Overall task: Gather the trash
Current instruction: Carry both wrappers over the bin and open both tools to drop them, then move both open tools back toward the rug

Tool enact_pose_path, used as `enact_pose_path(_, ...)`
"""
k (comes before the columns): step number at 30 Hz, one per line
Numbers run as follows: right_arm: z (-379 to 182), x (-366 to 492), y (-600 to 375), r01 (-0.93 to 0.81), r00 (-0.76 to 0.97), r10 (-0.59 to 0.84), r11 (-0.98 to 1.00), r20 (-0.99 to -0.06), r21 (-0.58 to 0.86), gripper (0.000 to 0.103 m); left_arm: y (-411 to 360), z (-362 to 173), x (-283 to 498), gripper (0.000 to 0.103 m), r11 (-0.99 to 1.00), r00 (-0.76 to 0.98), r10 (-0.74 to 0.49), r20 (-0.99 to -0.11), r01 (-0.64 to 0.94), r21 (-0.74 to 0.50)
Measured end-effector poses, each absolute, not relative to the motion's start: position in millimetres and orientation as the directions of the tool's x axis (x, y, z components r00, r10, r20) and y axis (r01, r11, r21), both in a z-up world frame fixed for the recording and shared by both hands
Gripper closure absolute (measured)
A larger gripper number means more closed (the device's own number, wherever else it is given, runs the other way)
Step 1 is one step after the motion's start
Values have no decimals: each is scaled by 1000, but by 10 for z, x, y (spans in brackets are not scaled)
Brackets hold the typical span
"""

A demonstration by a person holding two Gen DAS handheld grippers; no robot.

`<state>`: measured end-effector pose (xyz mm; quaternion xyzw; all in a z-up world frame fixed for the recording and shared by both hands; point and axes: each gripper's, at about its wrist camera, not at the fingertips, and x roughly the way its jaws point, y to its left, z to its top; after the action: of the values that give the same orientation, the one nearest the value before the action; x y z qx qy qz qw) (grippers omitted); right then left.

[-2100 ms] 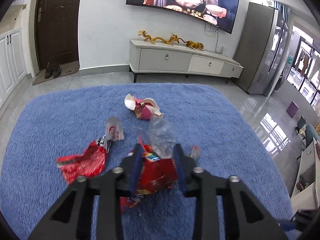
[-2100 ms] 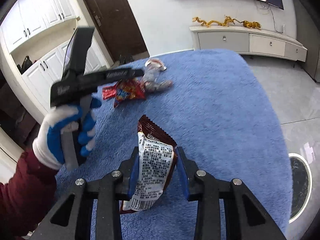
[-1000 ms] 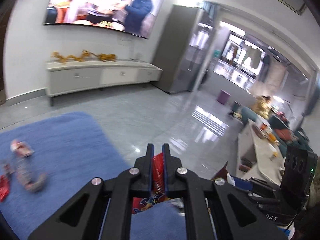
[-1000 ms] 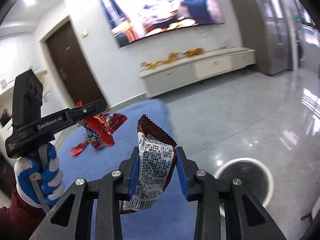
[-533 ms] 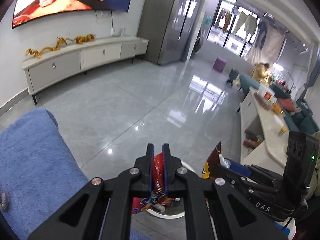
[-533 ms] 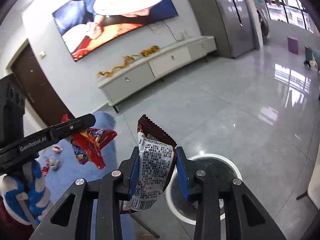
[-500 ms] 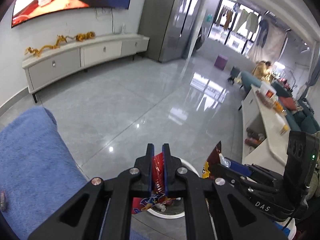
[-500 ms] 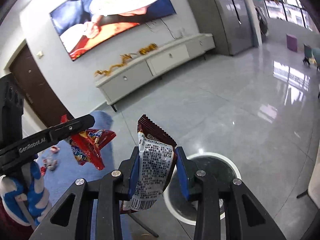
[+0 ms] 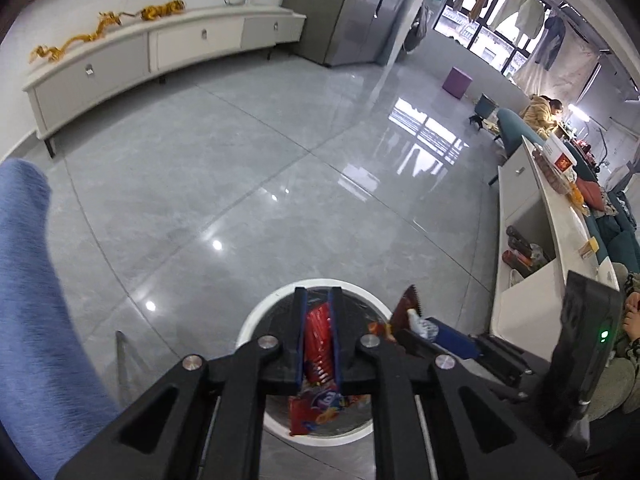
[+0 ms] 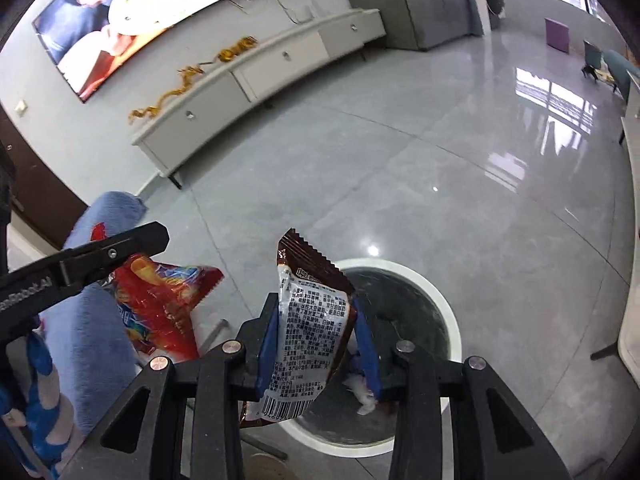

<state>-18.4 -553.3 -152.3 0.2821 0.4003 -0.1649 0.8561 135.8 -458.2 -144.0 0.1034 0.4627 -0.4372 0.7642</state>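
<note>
My left tongs (image 9: 319, 334) hung over the round white-rimmed trash bin with its dark liner (image 9: 256, 320) on the grey tiled floor (image 9: 280, 160). Their jaws had just been easing apart, and the crinkled red foil snack wrapper (image 9: 318, 344) stood between the blue pads, its lower end dangling into the bin's mouth; I could not tell whether the pads still pressed on it. My right tongs (image 10: 316, 344) pinched the brown and silver foil packet with printed text and a barcode (image 10: 308, 332) upright over the same bin's near rim (image 10: 448, 312). White crumpled scraps (image 10: 366, 394) lay inside the bin. The blue shaggy rug (image 9: 32, 300) lay to the left, just beside the bin.
</note>
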Motion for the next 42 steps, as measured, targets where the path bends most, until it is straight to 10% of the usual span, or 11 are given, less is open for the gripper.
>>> enact_pose_path(5, -1640, -228, -5592, 536, 600, -76, 778, -796, 329, 41, -4736, -1626, 1349, 64, 592, 161, -562, -811, 764, -257)
enact_pose_path(26, -1256, -509, -5508, 528, 665, -120, 774, -737, 349, 40, -4133, -855, 1076, 62, 542, 267, -670, -693, 814, -210)
enact_pose_path(31, -979, -599, -5359, 496, 704, -134, 795, -698, 348, 40, -3874, -606, 919, 39, 578, 358, -687, -632, 796, -178)
enact_pose_path(42, -517, -896, -5101, 440, 765, -162, 838, -623, 323, 38, -3336, -157, 471, 39, 579, 423, -735, -529, 798, -168)
